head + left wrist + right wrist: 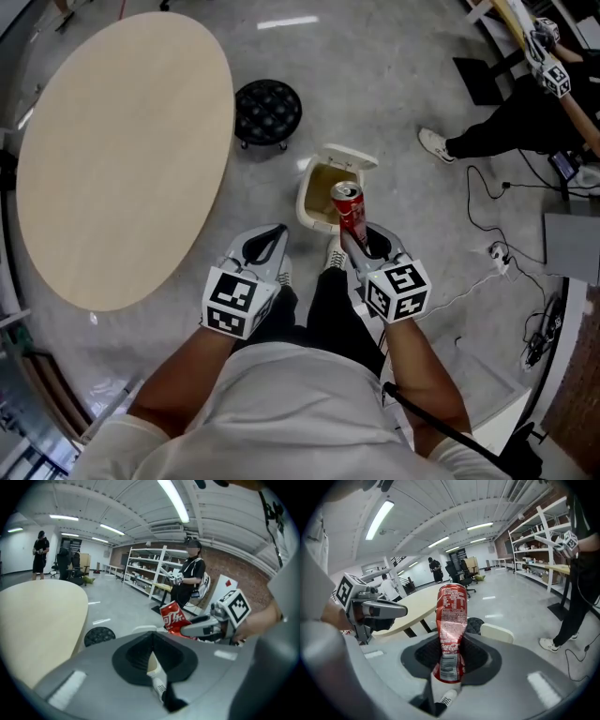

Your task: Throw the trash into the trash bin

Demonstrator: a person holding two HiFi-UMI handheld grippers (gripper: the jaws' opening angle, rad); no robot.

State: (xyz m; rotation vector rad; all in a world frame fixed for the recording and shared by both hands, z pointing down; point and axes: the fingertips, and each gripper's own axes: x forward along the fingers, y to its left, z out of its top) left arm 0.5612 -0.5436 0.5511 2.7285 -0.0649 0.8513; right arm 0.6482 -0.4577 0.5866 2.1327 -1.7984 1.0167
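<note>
**Crushed can lined up on the bin mouth**

We had the right gripper (359, 242) pinching the lower end of the crushed red can (348, 208), jaws closed on it from both sides. The right gripper view showed it plainly: the can (451, 620) stood straight out from the jaws, its long axis running along the line the gripper pointed.

And where did it point? Forward and down, at the open trash bin (306, 201) on the floor just beyond the person's feet, lid (349, 157) flipped back. From the head view the can's top sat over the bin's near rim. It was probably above the opening, though that steep angle left us unsure how high it hung.

The left gripper (270, 246) sat beside its partner, a little further from the bin. Its jaws looked pressed together with nothing between them. So the right hand was the nearer one. We judged the drop needed only a short reach forward before the jaws let go.
</note>
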